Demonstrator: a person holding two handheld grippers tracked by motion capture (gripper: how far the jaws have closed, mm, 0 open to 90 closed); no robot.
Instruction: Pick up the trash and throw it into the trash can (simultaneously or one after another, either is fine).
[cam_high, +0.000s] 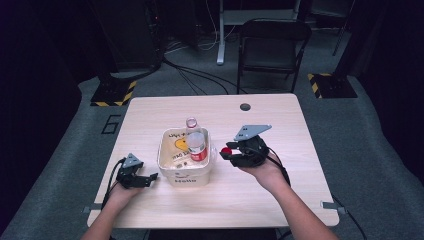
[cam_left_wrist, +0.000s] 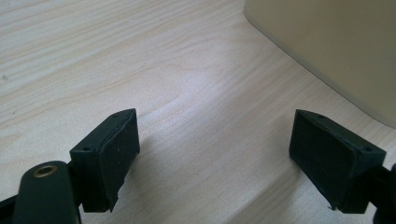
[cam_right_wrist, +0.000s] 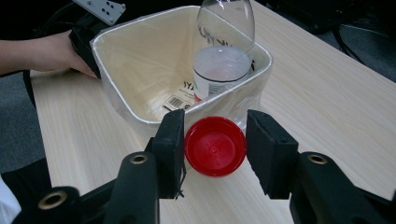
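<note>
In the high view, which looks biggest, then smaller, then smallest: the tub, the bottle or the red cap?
1. The tub looks biggest.
2. The bottle standing inside it comes next.
3. The red cap, clamped in the right hand-held gripper, looks smallest.

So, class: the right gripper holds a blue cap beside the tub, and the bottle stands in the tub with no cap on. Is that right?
Not quite: the cap is red, not blue, as the right gripper view shows. The rest holds: the right gripper is shut on it beside the tub, and the bottle stands uncapped in the tub.
</note>
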